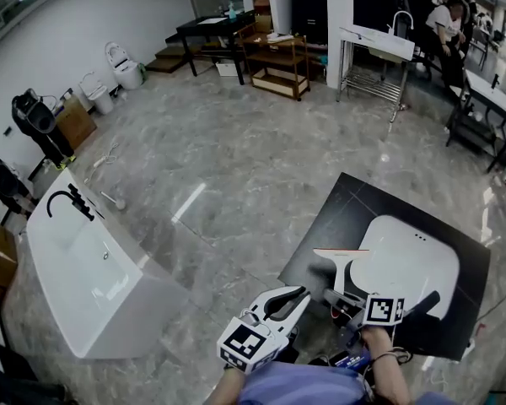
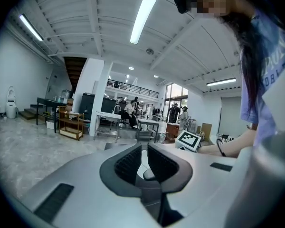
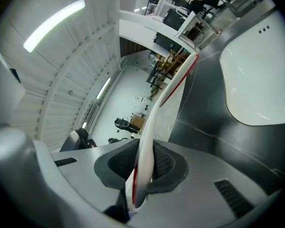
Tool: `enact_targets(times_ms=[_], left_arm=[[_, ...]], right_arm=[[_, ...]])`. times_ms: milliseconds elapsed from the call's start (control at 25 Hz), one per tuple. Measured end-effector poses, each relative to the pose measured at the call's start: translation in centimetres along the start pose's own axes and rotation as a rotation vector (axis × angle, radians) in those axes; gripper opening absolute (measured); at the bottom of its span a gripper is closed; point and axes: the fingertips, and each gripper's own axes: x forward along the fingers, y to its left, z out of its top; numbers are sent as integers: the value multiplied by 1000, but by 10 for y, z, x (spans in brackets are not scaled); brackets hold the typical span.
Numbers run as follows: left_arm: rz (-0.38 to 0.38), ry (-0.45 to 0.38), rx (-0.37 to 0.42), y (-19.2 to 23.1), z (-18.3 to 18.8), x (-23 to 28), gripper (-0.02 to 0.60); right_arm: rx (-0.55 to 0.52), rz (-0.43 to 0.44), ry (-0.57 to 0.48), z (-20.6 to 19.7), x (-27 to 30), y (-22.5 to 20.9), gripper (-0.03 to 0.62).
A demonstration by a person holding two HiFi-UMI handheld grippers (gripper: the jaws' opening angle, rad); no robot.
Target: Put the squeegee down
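The squeegee (image 1: 343, 264) has a white handle and a long blade with a red edge. My right gripper (image 1: 342, 292) is shut on its handle and holds it just above the near left part of a black slab (image 1: 337, 218). A white basin (image 1: 409, 264) is set into that slab, to the right of the blade. In the right gripper view the squeegee (image 3: 154, 118) runs up out of my right gripper (image 3: 145, 161), with the white basin (image 3: 256, 80) at the right. My left gripper (image 1: 301, 294) hangs beside it to the left. In its own view the left gripper (image 2: 143, 160) is shut with nothing between its pads.
A white bathtub (image 1: 84, 277) with a black faucet (image 1: 72, 201) stands at the left. Toilets (image 1: 122, 62) line the far left wall. Wooden shelves (image 1: 278, 62), a metal sink stand (image 1: 375, 57) and a seated person (image 1: 447, 24) are at the back. Grey marble floor (image 1: 236, 159) lies between.
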Motion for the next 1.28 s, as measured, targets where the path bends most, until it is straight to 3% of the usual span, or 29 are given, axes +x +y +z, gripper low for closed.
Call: enact_targets(times_ms=[160, 280, 440, 760, 1160, 1200, 1280], left_arm=[[-33, 0, -1, 7, 1, 14, 49], [-55, 3, -3, 10, 4, 24, 49], [-80, -1, -2, 7, 8, 36, 49], [-56, 10, -16, 17, 5, 36, 49], [-11, 21, -29, 22, 1, 27, 49], [-9, 20, -27, 22, 2, 27, 49], [-6, 15, -23, 22, 2, 26, 49]], right_arm=[[109, -73, 13, 18, 16, -39, 55], [93, -50, 56, 28, 35, -58, 55], [87, -119, 112, 30, 44, -89, 55], [121, -141, 19, 50, 52, -114, 55], [-83, -314, 90, 45, 50, -132, 58], [-115, -327, 103, 44, 51, -132, 75], [-170, -355, 139, 39, 52, -133, 175]])
